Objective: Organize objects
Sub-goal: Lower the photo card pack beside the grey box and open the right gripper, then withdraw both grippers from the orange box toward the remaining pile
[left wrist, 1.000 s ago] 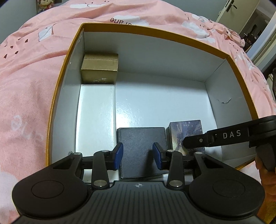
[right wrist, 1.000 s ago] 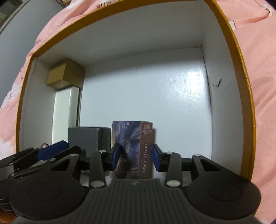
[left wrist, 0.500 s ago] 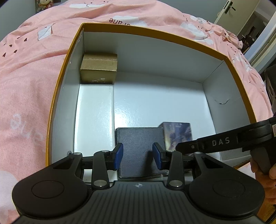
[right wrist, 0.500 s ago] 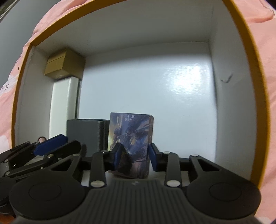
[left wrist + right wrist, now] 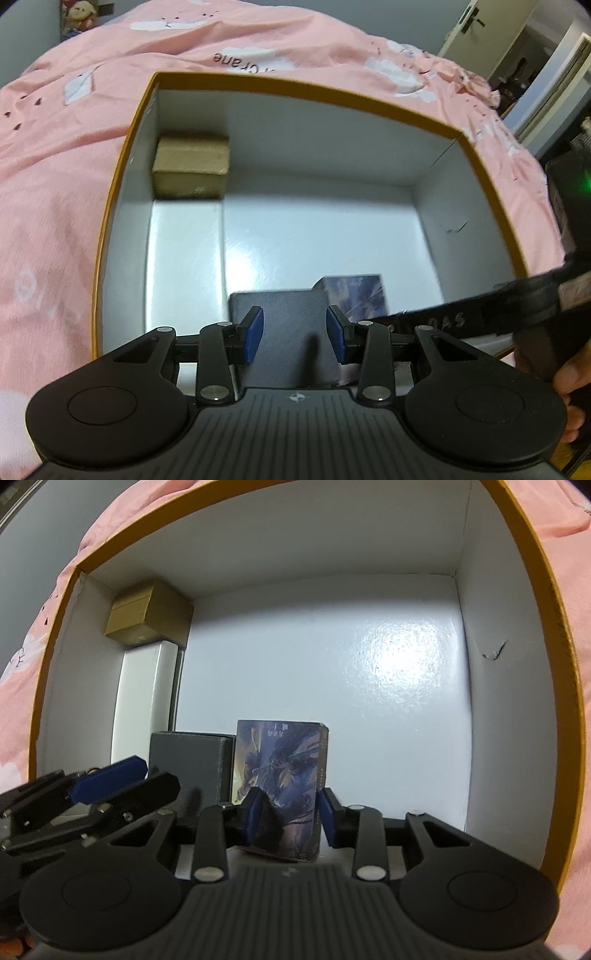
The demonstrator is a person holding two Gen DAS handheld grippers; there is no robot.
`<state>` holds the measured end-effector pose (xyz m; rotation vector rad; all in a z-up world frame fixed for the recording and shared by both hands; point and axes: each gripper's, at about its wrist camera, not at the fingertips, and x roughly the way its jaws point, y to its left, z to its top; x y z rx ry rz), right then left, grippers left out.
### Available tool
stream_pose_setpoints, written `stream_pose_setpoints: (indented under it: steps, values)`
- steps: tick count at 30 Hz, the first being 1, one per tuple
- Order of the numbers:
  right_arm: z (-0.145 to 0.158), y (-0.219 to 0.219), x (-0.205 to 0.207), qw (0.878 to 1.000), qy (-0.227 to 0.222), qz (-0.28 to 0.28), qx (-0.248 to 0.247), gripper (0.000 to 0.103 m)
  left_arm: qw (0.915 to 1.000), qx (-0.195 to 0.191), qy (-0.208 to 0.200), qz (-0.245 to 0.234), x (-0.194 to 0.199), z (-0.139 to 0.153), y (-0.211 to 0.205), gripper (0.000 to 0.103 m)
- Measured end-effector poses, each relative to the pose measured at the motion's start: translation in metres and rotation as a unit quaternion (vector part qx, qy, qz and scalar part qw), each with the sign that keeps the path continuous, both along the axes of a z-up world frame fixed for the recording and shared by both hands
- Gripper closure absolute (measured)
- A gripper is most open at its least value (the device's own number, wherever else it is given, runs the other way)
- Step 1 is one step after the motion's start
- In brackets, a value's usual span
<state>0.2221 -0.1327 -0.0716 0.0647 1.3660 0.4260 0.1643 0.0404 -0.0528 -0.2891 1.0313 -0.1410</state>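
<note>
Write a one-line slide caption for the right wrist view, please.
Right gripper clamps an illustrated card box standing beside a dark grey box inside the orange-rimmed storage box.

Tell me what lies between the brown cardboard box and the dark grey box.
In the right wrist view, a long white box fills most of the stretch between the brown cardboard box and the dark grey box.

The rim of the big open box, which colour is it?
The rim is mustard yellow, while the inner walls are white. It shows best in the left wrist view.
</note>
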Motion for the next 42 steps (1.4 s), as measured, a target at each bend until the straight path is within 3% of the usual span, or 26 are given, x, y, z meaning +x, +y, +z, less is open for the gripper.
stream_pose_setpoints:
  steps: [4, 11, 14, 25, 29, 36, 39, 42]
  values:
    - [0.01, -0.003, -0.003, 1.0, -0.026, -0.002, -0.011, 0.066, 0.9995, -0.026, 0.015, -0.006, 0.022, 0.003, 0.006, 0.065]
    - [0.012, -0.015, -0.005, 0.999, -0.052, 0.004, -0.012, 0.071, 0.9988, -0.004, 0.043, -0.024, 0.059, -0.008, -0.003, 0.07]
    - [0.007, -0.018, -0.006, 0.999, -0.045, 0.003, -0.006, 0.08, 0.9972, 0.018, 0.064, -0.035, 0.065, -0.016, -0.011, 0.074]
    - [-0.004, -0.006, -0.004, 1.0, -0.022, 0.005, 0.019, 0.081, 0.9956, 0.023, 0.085, -0.032, 0.071, -0.026, -0.016, 0.077]
    - [0.005, -0.006, -0.011, 0.999, -0.044, 0.006, 0.013, 0.08, 0.9978, 0.021, 0.055, -0.03, 0.061, -0.017, -0.01, 0.077]
    - [0.053, -0.017, -0.053, 0.994, -0.105, 0.009, 0.041, 0.077, 0.9985, 0.005, -0.02, -0.051, 0.0, 0.034, -0.004, 0.077]
    - [0.073, -0.027, -0.076, 0.99, -0.124, 0.011, 0.063, 0.074, 0.9975, -0.001, -0.03, -0.065, -0.032, 0.049, 0.0, 0.077]
    - [0.089, -0.034, -0.1, 0.986, -0.156, 0.017, 0.062, 0.073, 0.9977, -0.005, -0.013, -0.066, -0.057, 0.051, 0.002, 0.077]
